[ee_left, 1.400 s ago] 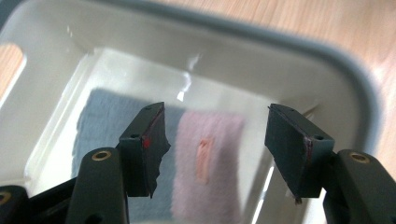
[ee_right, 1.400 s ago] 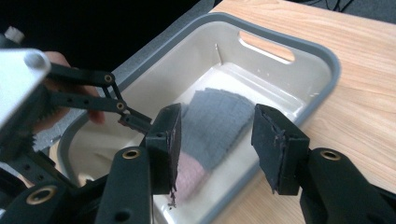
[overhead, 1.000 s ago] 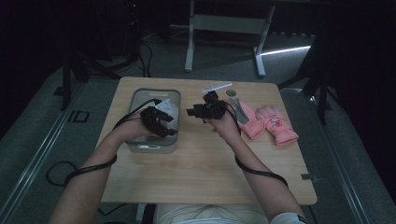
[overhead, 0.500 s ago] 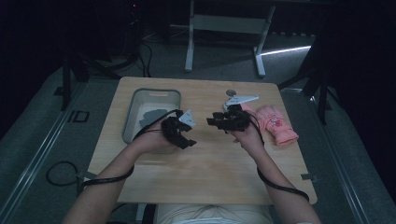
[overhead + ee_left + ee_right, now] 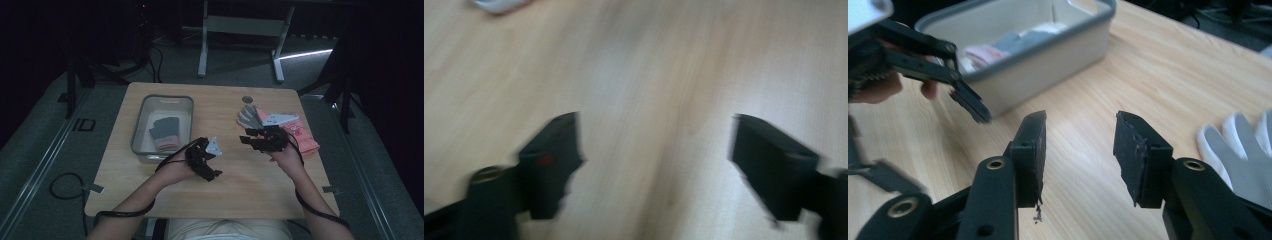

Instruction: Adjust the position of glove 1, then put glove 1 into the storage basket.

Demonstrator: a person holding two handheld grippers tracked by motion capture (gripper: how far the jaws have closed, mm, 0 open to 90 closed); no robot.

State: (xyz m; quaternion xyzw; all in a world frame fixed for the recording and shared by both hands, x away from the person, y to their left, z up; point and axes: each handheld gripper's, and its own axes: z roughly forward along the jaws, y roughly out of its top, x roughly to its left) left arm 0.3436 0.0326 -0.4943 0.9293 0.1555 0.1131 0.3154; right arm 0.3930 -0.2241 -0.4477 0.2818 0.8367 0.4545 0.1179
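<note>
A dark grey glove with a pink cuff point(image 5: 164, 131) lies in the grey bin point(image 5: 137, 135) at the table's left. My left gripper point(image 5: 207, 162) hangs low over bare wood just right of the bin. Its jaws point(image 5: 656, 165) have just been opening and stand wide, with nothing between them. My right gripper point(image 5: 246, 137) is at mid-table, pointing left towards the bin point(image 5: 1048, 65), open and empty point(image 5: 1080, 150). A light grey glove point(image 5: 247, 116) lies just behind it, showing at the right edge of the right gripper view point(image 5: 1238, 150). Pink gloves point(image 5: 302, 137) lie to its right.
One finger point(image 5: 968, 102) of the left gripper reaches in front of the bin in the right gripper view. A round dark hole point(image 5: 247, 99) sits near the table's far edge. Cables trail off the near edge. A metal frame point(image 5: 240, 25) stands on the floor beyond.
My left gripper has come out of the bin, moved right and nearer the person, and opened wider; the dark glove stays in the bin. My right gripper has moved right and nearer.
</note>
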